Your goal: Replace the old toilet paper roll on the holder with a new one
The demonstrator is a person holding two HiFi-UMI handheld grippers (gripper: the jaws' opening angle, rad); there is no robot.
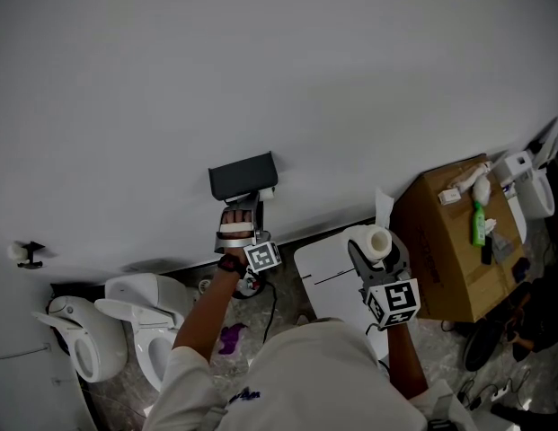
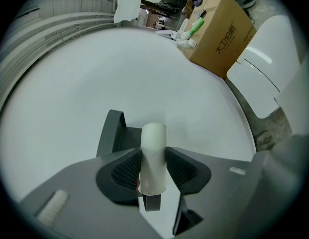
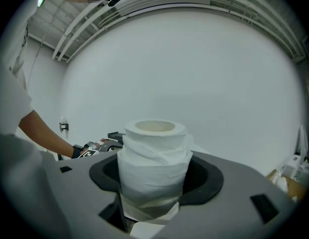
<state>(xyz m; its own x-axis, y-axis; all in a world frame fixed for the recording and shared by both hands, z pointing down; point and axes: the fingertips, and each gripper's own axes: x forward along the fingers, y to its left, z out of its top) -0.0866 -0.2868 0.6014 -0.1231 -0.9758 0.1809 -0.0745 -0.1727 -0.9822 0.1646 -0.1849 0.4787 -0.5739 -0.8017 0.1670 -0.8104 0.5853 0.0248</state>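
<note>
My left gripper is shut on an empty cardboard tube, the old roll's core, held upright just in front of the dark grey wall holder. From the head view the left gripper sits right below the holder on the white wall. To the right, my right gripper is shut on a full white toilet paper roll. The right gripper view has that roll upright between the pads, its hollow core facing up.
A cardboard box with a green bottle and small items stands at the right. White toilets line the lower left, another at far right. A white panel lies on the floor below the holder.
</note>
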